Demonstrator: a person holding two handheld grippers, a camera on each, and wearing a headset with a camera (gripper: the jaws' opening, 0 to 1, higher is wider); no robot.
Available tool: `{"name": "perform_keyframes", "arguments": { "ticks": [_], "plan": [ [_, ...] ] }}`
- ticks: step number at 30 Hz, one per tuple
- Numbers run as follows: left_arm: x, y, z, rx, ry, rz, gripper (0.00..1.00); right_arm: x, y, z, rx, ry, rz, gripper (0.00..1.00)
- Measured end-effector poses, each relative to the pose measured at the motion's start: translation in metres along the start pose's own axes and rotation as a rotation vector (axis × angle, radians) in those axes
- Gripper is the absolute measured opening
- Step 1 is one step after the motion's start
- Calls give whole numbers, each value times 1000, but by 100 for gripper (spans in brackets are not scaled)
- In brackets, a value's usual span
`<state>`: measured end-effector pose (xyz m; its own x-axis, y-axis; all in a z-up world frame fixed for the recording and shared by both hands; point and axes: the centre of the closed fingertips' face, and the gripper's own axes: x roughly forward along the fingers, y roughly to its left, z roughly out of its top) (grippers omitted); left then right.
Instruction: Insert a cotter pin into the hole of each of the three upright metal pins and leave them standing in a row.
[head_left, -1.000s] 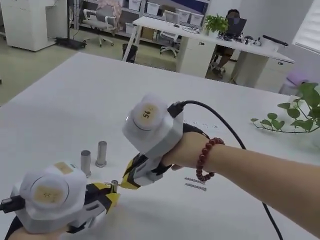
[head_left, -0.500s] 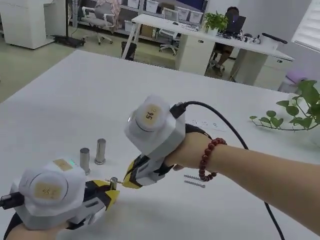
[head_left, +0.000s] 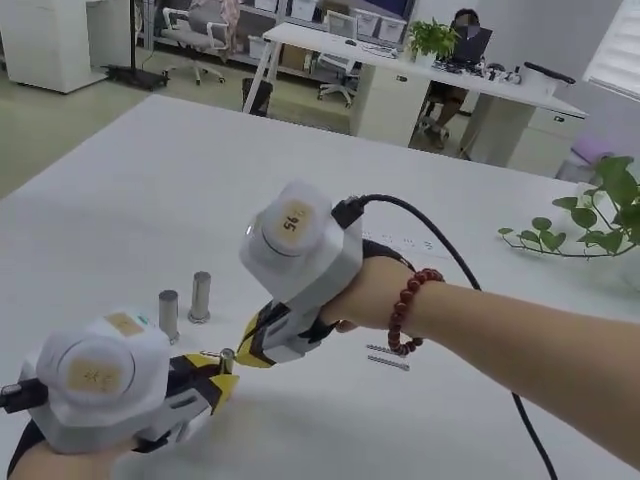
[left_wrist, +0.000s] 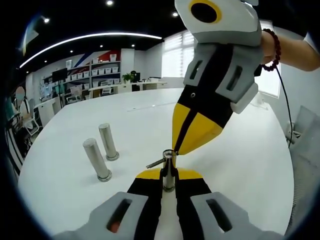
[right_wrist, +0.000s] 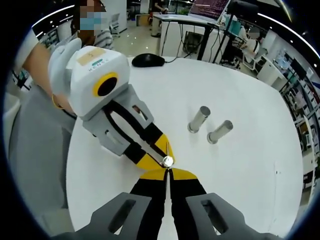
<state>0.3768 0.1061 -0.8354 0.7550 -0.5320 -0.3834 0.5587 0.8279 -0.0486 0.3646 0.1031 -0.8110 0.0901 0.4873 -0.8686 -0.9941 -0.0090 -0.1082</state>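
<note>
Low over the white counter (head_left: 150, 200), left hand-held gripper (left_wrist: 169, 176) narrowed to a slim gap around a short metal pin (left_wrist: 169, 167) — clamped by its lower half, long axis upright, top end free above the yellow jaw tips. From the right gripper view, seen end-on as a small bright disc.

Opposite, right hand-held gripper (right_wrist: 169, 174) pinched almost fully together on a thin cotter pin (left_wrist: 154, 163), with its jaw tips right beside the top of the held pin. Set roughly level, crosswise to the upright pin, passing through near its top, with one end poking out on the side away from the right jaws.

Just beyond, standing free on the counter: a nearer standing pin (left_wrist: 96, 157) and a farther standing pin (left_wrist: 108, 141) — both upright, side by side, not touching, apart from both hand-held grippers. Smooth grey metal cylinders, each with a wider foot.

Further right in the head view, spare cotter pins (head_left: 384, 351) lying flat and parallel, near a wrist with a red beaded bracelet (head_left: 405, 310).

Black jaws ending in yellow wedge tips, under white plastic housings
</note>
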Motion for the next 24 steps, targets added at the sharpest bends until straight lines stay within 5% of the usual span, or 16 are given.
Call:
{"name": "perform_keyframes", "arguments": {
  "ticks": [16,24],
  "plan": [
    [-1,-1,-5,24,48,-19,17,-3,-3,-5,36,-16,-8,10],
    [-13,-1,-3,15,29,-26,31,-8,-3,11,113,-112,8,16]
  ]
}}
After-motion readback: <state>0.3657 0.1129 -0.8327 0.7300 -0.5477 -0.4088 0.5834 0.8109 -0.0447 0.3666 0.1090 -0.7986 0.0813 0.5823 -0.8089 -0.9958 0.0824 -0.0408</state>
